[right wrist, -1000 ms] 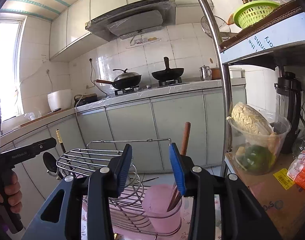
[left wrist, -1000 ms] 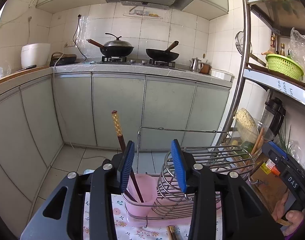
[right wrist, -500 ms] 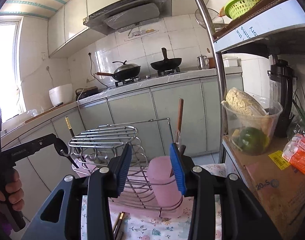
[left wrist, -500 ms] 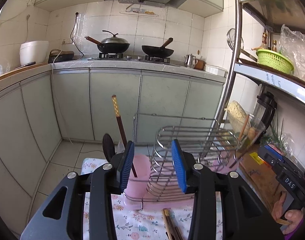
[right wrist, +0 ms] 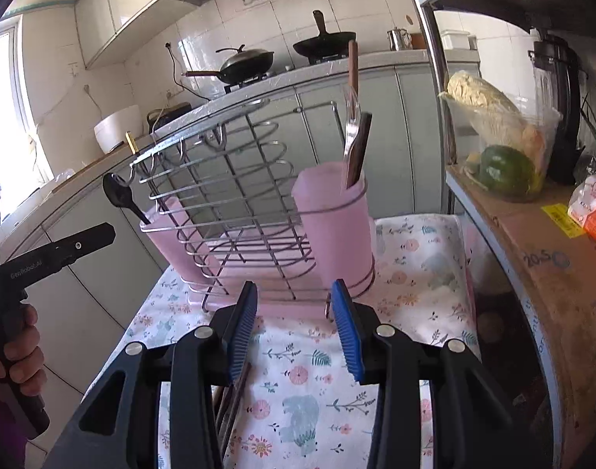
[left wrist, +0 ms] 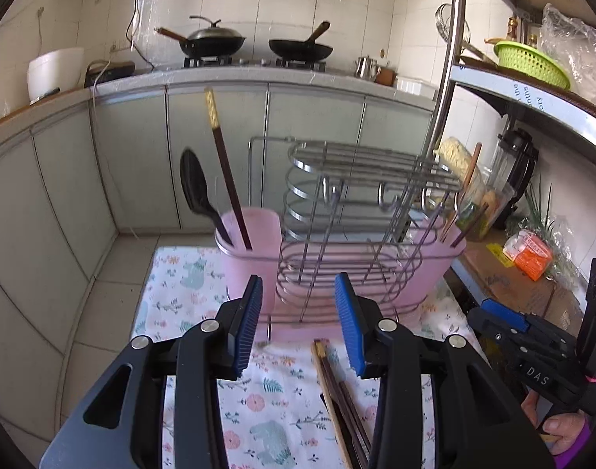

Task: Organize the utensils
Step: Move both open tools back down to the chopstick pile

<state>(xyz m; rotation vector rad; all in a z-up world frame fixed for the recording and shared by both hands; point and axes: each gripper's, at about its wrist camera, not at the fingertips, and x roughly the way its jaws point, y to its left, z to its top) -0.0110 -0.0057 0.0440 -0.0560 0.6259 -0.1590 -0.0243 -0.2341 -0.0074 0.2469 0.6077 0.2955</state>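
Observation:
A wire rack (left wrist: 352,211) with two pink cups stands on a floral cloth (left wrist: 188,285). The left pink cup (left wrist: 251,250) holds a black spoon (left wrist: 196,191) and a dark chopstick (left wrist: 223,164). The right pink cup (right wrist: 333,226) holds a clear fork (right wrist: 350,125) and wooden utensils. Loose chopsticks (left wrist: 337,398) lie on the cloth in front of the rack, also in the right wrist view (right wrist: 231,402). My left gripper (left wrist: 299,320) is open and empty above them. My right gripper (right wrist: 294,324) is open and empty before the rack.
A shelf unit at the right carries a cardboard box (right wrist: 552,258), a plastic tub of vegetables (right wrist: 501,148) and a blender (right wrist: 559,90). Grey-green cabinets (left wrist: 141,148) and a stove with two pans (left wrist: 255,43) stand behind. The table edge drops to a tiled floor (left wrist: 102,297) at the left.
Both grippers have pulled back and tilted down from the rack. More of the floral cloth and the loose chopsticks have come into view. Both stay open.

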